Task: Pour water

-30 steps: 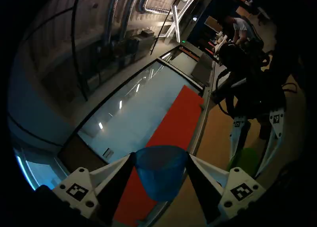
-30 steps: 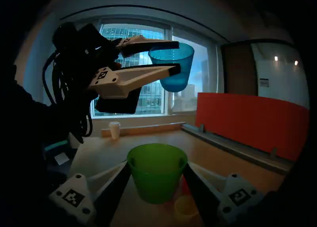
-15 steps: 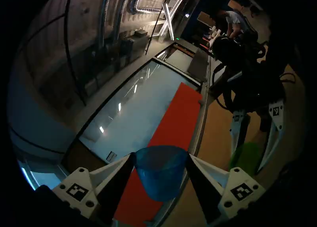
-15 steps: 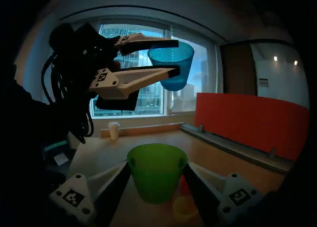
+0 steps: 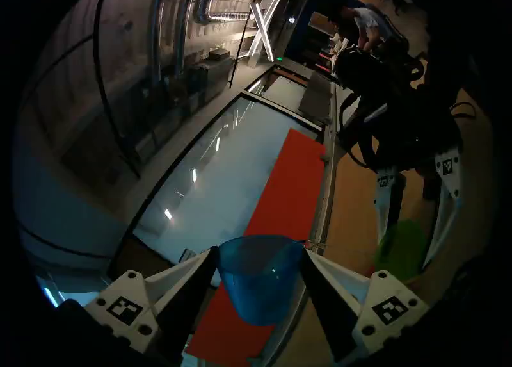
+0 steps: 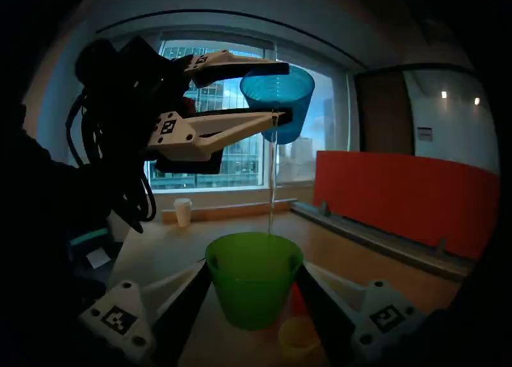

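Step in hand: pouring is under way. A thin water stream [image 6: 271,181] runs from the lip of the blue cup [image 6: 277,104] down into the green cup [image 6: 254,284].
Left gripper [image 5: 259,252]: closed on the blue cup, one finger pressed to each side of its wall. It is held high and tipped, with the mouth turned down toward the near side.
Right gripper [image 6: 254,264]: closed on the green cup, both fingers against its sides. The cup is upright and low over the wooden table [image 6: 160,252].
Cup relation: the blue cup is above the green cup and well apart from it. Only the stream joins them.
Stream entry: inside the green rim, slightly right of centre.
Fill level: cannot be told in either cup.
Surroundings: a paper cup [image 6: 183,210] stands far left by the window, and an orange partition [image 6: 409,187] is on the right. A small yellow item [image 6: 297,335] lies near, below the green cup, partly hidden.
Next move (judgement): hold the green cup level and motionless. Increase the blue cup's tilt gradually as the flow thins, keeping its lip over the green mouth, then bring it back upright once empty.
Caution (judgement): a thin stream falling from this height leaves little margin. Sideways drift of either gripper would put water on the table.
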Demonstrator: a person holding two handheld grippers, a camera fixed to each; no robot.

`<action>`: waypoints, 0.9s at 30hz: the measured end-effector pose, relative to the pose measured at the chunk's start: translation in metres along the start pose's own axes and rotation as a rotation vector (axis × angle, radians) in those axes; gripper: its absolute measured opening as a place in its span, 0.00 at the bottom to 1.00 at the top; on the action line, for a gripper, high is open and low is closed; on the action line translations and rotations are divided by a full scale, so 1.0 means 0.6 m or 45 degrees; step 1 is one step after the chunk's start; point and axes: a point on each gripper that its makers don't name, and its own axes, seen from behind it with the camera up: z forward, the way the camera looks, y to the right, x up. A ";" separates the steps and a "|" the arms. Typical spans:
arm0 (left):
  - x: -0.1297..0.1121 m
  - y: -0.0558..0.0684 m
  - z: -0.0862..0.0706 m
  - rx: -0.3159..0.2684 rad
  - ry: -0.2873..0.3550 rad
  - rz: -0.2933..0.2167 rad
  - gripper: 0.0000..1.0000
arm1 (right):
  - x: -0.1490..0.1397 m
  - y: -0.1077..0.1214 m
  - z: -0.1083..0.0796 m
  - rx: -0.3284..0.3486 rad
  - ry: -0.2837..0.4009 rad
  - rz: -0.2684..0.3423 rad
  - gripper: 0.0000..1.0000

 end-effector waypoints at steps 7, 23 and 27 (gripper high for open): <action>0.004 0.000 0.000 0.001 0.004 0.028 0.89 | 0.000 0.002 -0.001 -0.004 0.003 0.000 0.90; 0.009 -0.002 -0.002 0.002 0.006 0.097 0.89 | -0.002 0.009 -0.003 -0.016 0.012 0.003 0.90; 0.010 -0.001 -0.002 0.000 0.004 0.105 0.89 | -0.001 0.010 -0.004 -0.017 0.014 0.001 0.90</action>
